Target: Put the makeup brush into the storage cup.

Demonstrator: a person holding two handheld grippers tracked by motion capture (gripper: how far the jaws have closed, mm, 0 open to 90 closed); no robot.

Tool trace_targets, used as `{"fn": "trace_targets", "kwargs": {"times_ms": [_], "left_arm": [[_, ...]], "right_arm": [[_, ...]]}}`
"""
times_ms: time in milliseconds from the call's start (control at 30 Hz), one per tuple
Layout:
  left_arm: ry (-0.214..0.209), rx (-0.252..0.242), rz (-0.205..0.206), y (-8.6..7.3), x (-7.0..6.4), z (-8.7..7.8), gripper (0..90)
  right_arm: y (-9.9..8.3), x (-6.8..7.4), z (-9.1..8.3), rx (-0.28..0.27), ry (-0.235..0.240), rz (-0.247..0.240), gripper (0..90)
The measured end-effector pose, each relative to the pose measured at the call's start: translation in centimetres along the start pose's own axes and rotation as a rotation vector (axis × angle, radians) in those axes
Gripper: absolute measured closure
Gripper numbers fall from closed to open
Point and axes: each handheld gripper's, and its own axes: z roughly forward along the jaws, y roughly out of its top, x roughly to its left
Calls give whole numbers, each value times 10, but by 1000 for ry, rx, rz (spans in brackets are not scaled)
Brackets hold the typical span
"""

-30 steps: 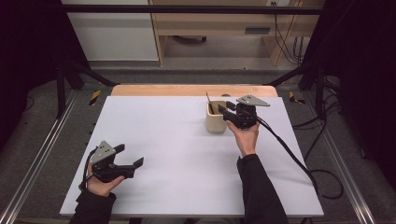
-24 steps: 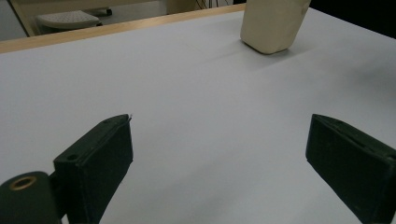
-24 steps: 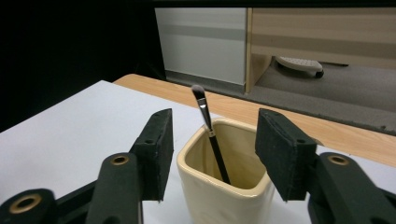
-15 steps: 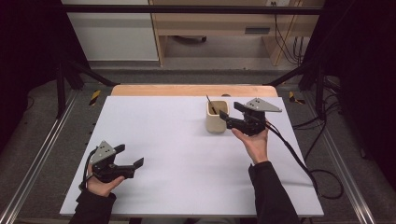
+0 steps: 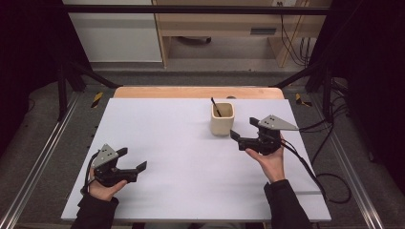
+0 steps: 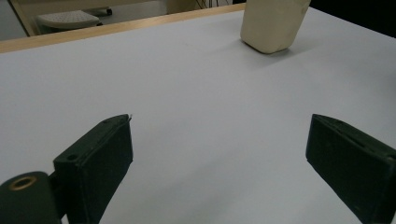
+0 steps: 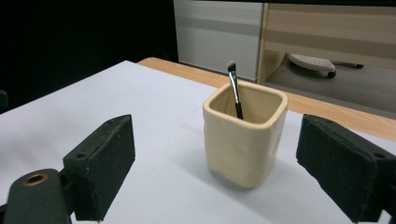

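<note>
A cream square cup (image 5: 222, 119) (image 7: 243, 135) (image 6: 273, 23) stands upright at the back middle of the white table. A thin black brush (image 5: 216, 107) (image 7: 235, 91) leans inside it, bristles up. My right gripper (image 5: 243, 129) (image 7: 215, 172) hovers just right of the cup, open, jaws pointing at it with nothing between them. My left gripper (image 5: 133, 160) (image 6: 219, 163) rests near the front left of the table, open and empty, jaws pointing right.
The white table top (image 5: 181, 157) has a wooden strip (image 5: 191, 92) along its far edge. A black cable (image 5: 310, 171) trails from the right gripper over the table's right side. Metal rails (image 5: 38, 162) run along both sides. A wooden cabinet (image 5: 219, 24) stands behind.
My right gripper has pulled back from the cup toward the right and front, leaving the brush standing in the cup. The left gripper has stayed put.
</note>
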Motion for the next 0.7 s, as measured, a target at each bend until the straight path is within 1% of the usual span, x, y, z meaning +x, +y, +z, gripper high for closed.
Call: {"fn": "trace_targets", "kwargs": {"times_ms": [100,233,433,533,700], "left_arm": [[1,-3,-5,0,0,0,70],[1,-3,-6,0,0,0,69],[0,-2,-2,0,-1,0,67],[-1,3,3,0,-1,0,67],[-5,4,5,0,-1,0,67]], "right_arm": [[-7,0,-8,1,12,13,110],[-16,-1,-18,10,26,16,76],[-30,-5,-32,27,13,26,37],[-37,-8,-38,25,14,43,38],[-49,-10,-46,40,11,43,35]]}}
